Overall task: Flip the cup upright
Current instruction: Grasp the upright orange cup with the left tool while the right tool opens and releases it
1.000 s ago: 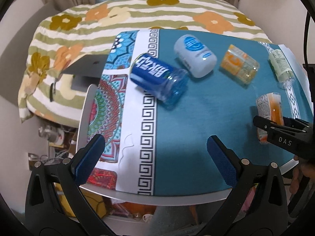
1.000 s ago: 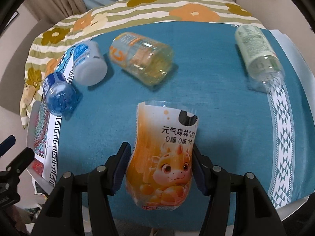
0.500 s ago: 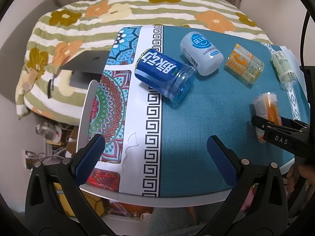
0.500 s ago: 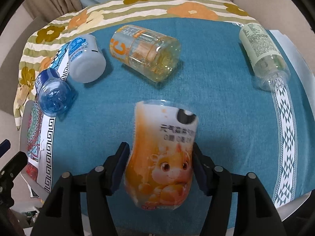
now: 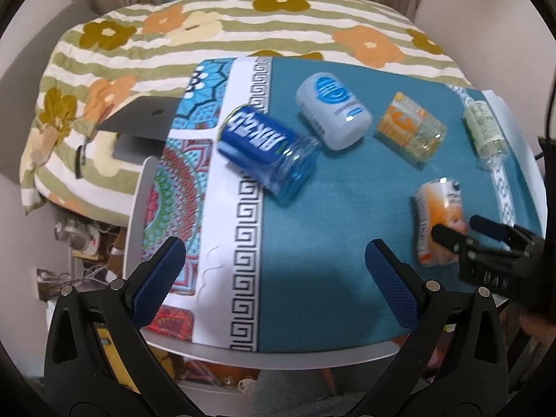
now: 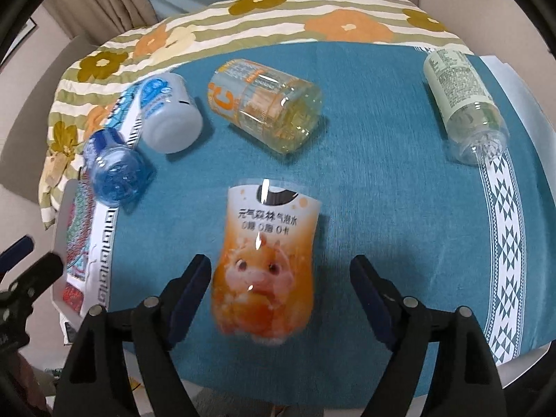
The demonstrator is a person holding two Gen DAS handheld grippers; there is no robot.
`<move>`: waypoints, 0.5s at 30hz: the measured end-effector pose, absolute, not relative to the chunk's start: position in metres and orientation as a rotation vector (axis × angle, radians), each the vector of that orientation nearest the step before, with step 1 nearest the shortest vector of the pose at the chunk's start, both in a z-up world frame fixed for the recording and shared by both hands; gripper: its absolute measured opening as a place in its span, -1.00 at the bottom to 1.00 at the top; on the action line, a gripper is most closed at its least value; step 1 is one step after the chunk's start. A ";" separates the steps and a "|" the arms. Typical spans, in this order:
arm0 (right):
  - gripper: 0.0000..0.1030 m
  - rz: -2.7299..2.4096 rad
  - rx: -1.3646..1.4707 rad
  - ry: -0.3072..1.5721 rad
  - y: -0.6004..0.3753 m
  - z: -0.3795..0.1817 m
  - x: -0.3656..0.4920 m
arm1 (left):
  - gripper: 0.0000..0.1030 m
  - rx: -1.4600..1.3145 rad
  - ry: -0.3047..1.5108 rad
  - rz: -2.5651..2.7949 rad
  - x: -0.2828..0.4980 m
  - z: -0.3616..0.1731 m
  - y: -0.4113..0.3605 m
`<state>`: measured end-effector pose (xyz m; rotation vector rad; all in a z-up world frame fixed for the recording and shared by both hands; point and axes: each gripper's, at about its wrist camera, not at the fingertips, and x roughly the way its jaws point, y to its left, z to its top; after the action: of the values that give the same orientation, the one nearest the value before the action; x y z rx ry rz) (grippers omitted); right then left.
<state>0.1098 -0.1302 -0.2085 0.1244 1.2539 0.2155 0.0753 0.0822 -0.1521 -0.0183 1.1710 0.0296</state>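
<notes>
The orange cartoon-label cup (image 6: 266, 260) stands on the teal cloth between my right gripper's (image 6: 279, 285) fingers, which are open with a gap on each side of it. It also shows in the left wrist view (image 5: 439, 219), with the right gripper (image 5: 469, 232) around it. My left gripper (image 5: 274, 264) is open and empty above the table's near edge. A blue cup (image 5: 267, 154), a white cup (image 5: 333, 116), a yellow-orange cup (image 5: 411, 130) and a pale green cup (image 5: 484, 133) lie on their sides farther back.
The table's cloth (image 5: 333, 229) has a patterned white and multicoloured strip on the left. A floral striped bedspread (image 5: 243, 31) lies behind the table. A grey laptop (image 5: 142, 121) sits at its left. Clutter lies on the floor under the table's left edge.
My right gripper has opened and let go of the orange cup, which now stands on the cloth. The left gripper has stayed open and shifted slightly.
</notes>
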 end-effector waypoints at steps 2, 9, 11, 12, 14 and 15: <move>0.53 0.233 0.126 1.241 -0.135 -0.202 0.104 | 1.00 -0.020 1.173 0.013 0.082 -0.149 0.077; 0.54 0.245 0.145 1.200 -0.177 -0.180 0.079 | 1.00 -0.014 1.243 -0.067 0.111 -0.147 0.044; 0.54 0.235 0.143 1.180 -0.191 -0.175 0.073 | 1.00 -0.006 1.288 -0.094 0.118 -0.154 0.029; 0.54 0.228 0.145 1.169 -0.198 -0.173 0.071 | 1.00 -0.007 1.309 -0.107 0.121 -0.158 0.023; 0.54 0.212 0.160 1.152 -0.215 -0.170 0.066 | 1.00 -0.015 1.357 -0.127 0.126 -0.166 0.011; 0.54 0.204 0.173 1.145 -0.224 -0.170 0.063 | 1.00 -0.022 1.382 -0.135 0.129 -0.171 0.005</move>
<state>0.0634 -0.2242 -0.1698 0.1734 1.1452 0.2041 0.1289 0.0049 -0.1708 -0.0220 1.3824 -0.1351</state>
